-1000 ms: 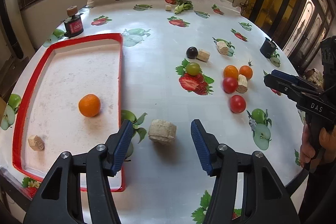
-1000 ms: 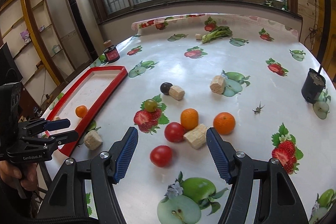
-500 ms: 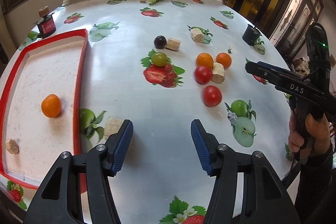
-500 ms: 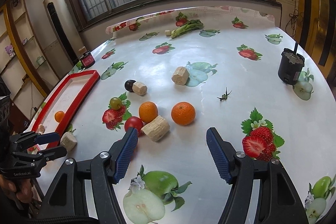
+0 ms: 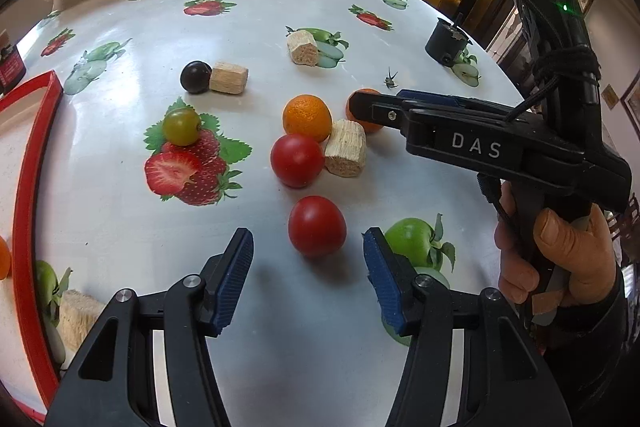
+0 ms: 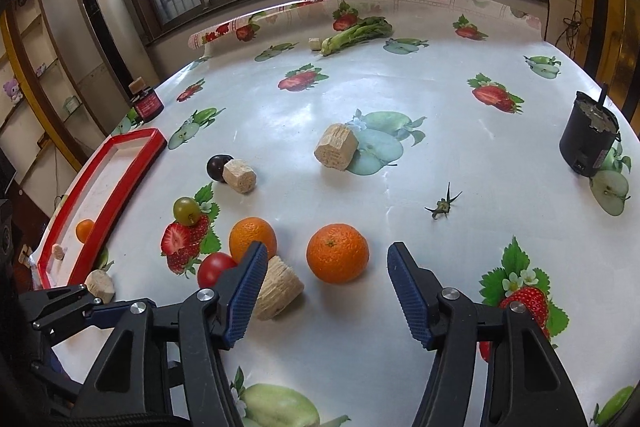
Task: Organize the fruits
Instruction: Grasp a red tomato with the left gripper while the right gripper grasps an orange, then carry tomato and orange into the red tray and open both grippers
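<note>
In the left wrist view my left gripper (image 5: 307, 239) is open, and a red tomato (image 5: 317, 225) sits on the table partly between its blue tips, untouched. Beyond it lie a second red tomato (image 5: 297, 159), an orange (image 5: 307, 117), a green tomato (image 5: 181, 126) and a dark plum (image 5: 195, 77). In the right wrist view my right gripper (image 6: 326, 255) has its jaws closing around another orange (image 6: 337, 253), and the pads stand clear of it. The red tray (image 6: 138, 143) at the left holds a small orange (image 6: 85, 230).
Pale wood blocks lie among the fruit (image 5: 346, 153), by the plum (image 5: 229, 78), further back (image 6: 335, 147) and beside the tray (image 6: 100, 283). A black pot (image 6: 588, 143) stands at the right, a dark jar (image 6: 148, 105) at the left, a leafy vegetable (image 6: 356, 33) at the back.
My left gripper swung right, from the block beside the tray to the near red tomato. My right gripper moved forward onto the right-hand orange and its jaws narrowed.
</note>
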Demonstrator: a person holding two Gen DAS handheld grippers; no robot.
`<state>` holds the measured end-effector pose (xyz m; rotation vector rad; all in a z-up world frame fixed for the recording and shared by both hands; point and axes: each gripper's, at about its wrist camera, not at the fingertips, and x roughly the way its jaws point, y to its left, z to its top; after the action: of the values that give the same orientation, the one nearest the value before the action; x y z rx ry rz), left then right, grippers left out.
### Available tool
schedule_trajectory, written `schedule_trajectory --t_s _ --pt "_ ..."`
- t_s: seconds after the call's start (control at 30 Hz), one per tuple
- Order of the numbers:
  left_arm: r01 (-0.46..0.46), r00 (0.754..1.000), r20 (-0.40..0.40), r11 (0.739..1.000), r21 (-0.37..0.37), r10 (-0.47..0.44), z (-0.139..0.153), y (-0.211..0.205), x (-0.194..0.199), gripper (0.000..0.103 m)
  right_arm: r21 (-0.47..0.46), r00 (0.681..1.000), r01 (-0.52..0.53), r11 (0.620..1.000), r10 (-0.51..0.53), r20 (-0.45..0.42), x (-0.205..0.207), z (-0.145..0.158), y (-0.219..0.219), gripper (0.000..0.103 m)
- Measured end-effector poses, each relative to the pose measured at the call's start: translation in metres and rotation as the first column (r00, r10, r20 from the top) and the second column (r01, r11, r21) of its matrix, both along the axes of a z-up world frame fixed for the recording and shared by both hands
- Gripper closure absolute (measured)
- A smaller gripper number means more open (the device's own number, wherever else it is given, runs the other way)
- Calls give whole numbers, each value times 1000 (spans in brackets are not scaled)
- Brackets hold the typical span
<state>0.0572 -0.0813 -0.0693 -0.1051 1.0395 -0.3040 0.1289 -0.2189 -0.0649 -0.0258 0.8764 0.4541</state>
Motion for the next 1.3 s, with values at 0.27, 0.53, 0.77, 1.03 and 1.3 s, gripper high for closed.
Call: schedule_trajectory --t_s 0.27,0.53,0.77,1.03,1.3 --pt "23 1000 6 999 -30 -23 -6 -2 11 75 33 999 16 999 -15 -42 11 -11 -6 66" --pt "0 999 34 999 -38 1 7 17 -3 75 53 1000 11 999 -11 9 -4 9 -6 66" --pt "-37 997 73 999 -34 40 21 37 -13 75 51 999 -19 999 17 39 -16 24 8 66" --pt "-104 989 101 994 -24 106 30 64 -21 75 55 997 -62 997 59 56 -27 34 29 67" --pt "-167 979 121 986 -2 166 37 90 -27 75 58 994 -101 993 98 57 -33 35 49 67"
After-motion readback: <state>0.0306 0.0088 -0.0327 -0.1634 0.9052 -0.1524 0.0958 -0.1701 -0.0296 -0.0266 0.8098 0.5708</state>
